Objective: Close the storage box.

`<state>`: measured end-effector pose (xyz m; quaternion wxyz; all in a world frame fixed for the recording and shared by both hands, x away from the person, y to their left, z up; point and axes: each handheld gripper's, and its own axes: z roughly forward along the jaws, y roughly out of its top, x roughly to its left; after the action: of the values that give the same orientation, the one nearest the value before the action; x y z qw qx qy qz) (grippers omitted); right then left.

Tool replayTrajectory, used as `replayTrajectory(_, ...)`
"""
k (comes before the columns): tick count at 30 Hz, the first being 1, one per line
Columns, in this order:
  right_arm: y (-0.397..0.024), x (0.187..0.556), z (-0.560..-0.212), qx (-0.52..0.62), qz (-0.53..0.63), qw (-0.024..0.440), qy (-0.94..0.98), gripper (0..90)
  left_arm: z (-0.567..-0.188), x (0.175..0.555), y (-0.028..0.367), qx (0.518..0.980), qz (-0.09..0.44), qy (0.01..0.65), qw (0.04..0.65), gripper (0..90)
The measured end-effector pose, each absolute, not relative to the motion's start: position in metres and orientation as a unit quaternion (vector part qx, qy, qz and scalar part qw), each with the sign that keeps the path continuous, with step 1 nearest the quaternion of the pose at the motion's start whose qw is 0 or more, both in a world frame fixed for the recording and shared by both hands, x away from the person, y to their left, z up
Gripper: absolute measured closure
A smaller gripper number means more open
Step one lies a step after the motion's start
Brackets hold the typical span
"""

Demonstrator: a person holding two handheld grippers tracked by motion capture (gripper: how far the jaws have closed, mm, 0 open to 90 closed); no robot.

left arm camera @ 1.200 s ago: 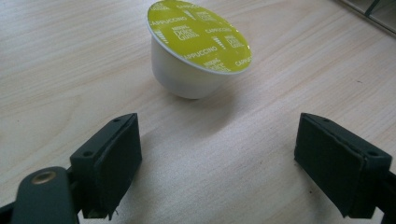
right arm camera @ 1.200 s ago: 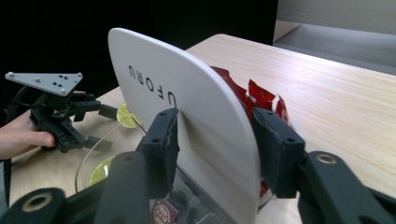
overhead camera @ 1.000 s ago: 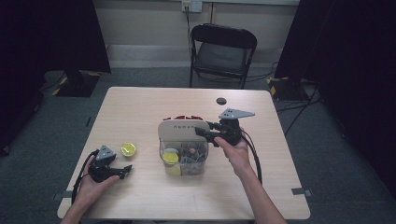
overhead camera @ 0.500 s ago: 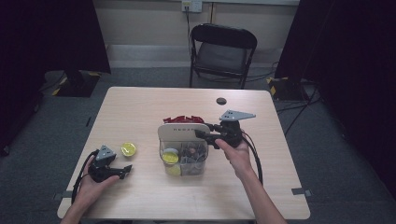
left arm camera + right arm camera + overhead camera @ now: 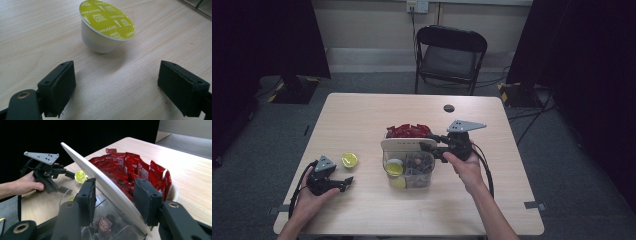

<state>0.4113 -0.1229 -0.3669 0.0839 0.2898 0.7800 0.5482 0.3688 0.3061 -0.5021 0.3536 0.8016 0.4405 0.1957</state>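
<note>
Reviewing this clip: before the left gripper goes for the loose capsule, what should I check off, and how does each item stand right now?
1. Left gripper open wide enough for the capsule: ok.
2. Yellow-lidded capsule upright on the table, ahead of the jaws, apart from them: ok.
3. Path to the capsule free of other things: ok.
4. Right gripper straddling the white lid, which is tilted up off the clear container: ok; firm grip: cannot tell.
5. Room in the container for another capsule: cannot tell.

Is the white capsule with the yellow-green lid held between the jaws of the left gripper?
No, the capsule stands on the table beyond the open left gripper.
</note>
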Motion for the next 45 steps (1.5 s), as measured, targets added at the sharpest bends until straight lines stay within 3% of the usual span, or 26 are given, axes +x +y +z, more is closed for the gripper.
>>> replayTrajectory(20,-0.124,0.401,-0.369,0.288,0.539,0.078,0.788,49.6,-0.502,0.369,0.306,0.802,0.196,0.441,0.354,14.3)
replayTrajectory(45,-0.123,0.388,-0.384,0.306,0.528,0.083,0.788,31.3,-0.502,0.369,0.306,0.802,0.196,0.44,0.354,14.3)
